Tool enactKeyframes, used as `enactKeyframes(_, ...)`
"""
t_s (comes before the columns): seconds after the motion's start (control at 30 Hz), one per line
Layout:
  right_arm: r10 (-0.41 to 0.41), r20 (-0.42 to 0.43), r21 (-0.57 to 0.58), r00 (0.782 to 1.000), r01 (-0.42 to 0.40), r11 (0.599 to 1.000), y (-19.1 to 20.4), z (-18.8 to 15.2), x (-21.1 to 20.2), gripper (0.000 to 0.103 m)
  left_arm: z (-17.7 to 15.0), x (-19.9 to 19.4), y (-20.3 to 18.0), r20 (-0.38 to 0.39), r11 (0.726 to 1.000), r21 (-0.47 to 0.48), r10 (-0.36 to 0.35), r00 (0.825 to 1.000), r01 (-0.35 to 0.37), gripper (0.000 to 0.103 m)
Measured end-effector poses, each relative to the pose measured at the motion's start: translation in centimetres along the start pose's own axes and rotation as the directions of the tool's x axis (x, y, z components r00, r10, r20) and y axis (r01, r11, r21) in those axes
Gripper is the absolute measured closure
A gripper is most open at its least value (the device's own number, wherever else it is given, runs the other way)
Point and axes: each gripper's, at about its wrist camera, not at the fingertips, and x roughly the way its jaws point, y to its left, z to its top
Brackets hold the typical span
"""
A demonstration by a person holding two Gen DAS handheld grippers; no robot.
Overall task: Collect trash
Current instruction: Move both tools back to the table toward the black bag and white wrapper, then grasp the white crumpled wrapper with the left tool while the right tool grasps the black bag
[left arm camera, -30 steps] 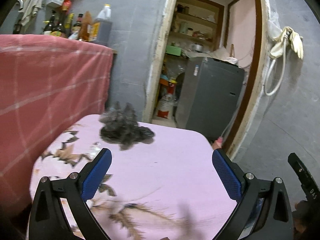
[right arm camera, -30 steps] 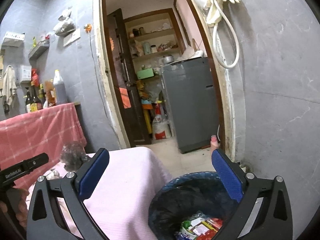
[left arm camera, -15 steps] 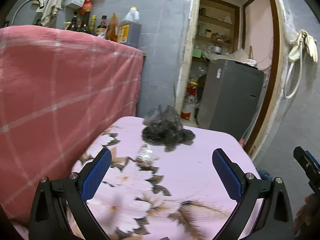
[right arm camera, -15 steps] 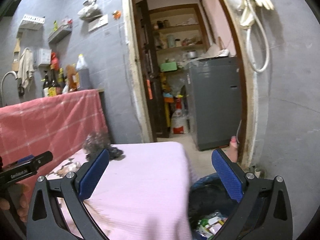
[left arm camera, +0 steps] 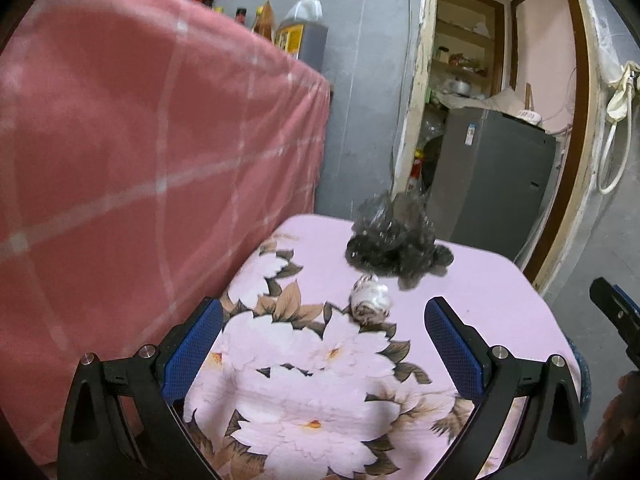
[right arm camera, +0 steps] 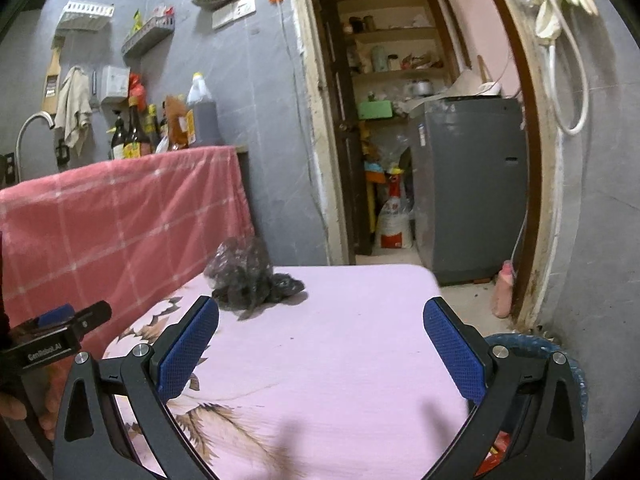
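Note:
A crumpled dark plastic bag (left arm camera: pixel 394 240) lies at the far end of the pink floral table (left arm camera: pixel 488 300); it also shows in the right wrist view (right arm camera: pixel 250 276). A small crumpled pale wrapper (left arm camera: pixel 370 300) lies just in front of the bag. My left gripper (left arm camera: pixel 322 342) is open and empty, above the table, short of the wrapper. My right gripper (right arm camera: pixel 320 346) is open and empty over the table's right part. A blue-rimmed trash bin (right arm camera: pixel 532 350) with a dark liner stands on the floor right of the table, mostly hidden by my right gripper.
A counter draped in red checked cloth (left arm camera: pixel 140 168) stands close on the left, with bottles (right arm camera: pixel 160 128) on top. A doorway (right arm camera: pixel 400 120) behind the table opens onto a grey washing machine (right arm camera: pixel 472 188). A pink bottle (right arm camera: pixel 503 292) stands by the door frame.
Both grippers have swung left, away from the bin and towards the table. The bag and wrapper now sit nearer the middle of the left view. Both grippers stay open.

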Motion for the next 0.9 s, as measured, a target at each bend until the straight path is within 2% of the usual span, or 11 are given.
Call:
enactKeyframes(0.27,0.023,-0.074,-0.020,0.997,-0.025,0.999,0.7,0.2,3.8,0.000,0.0,4.0,-0.7,-0.131,0.996,0.053,-0.058,0.990,0.066,0.004)
enactKeyframes(0.5,0.038,-0.168,-0.029,0.985,-0.044,0.999,0.9,0.9,7.8,0.000,0.9,6.9,-1.2,-0.183,0.992,0.066,-0.094,0.979,0.108,0.007)
enactKeyframes(0.57,0.045,-0.203,-0.036,0.978,-0.054,0.998,1.2,1.0,9.2,0.000,1.1,7.8,-1.1,-0.201,0.991,0.051,-0.108,0.974,0.121,0.014)
enactKeyframes(0.63,0.052,-0.231,-0.043,0.971,-0.064,0.997,1.6,1.2,10.3,0.000,1.5,8.7,-0.9,-0.232,0.990,0.038,-0.122,0.965,0.135,0.027)
enactKeyframes(0.73,0.065,-0.266,-0.050,0.962,-0.081,0.995,2.2,1.7,12.1,0.000,1.7,9.7,-0.8,-0.265,0.988,0.033,-0.140,0.954,0.154,0.041)
enactKeyframes(0.87,0.092,-0.301,-0.045,0.949,-0.110,0.993,3.1,2.4,14.5,0.000,2.0,10.0,-0.3,-0.275,0.983,0.020,-0.172,0.946,0.185,0.052)
enactKeyframes(0.9,0.096,-0.309,-0.042,0.946,-0.115,0.993,3.3,2.5,15.0,0.000,2.2,10.0,-0.2,-0.275,0.981,0.017,-0.180,0.944,0.192,0.058)
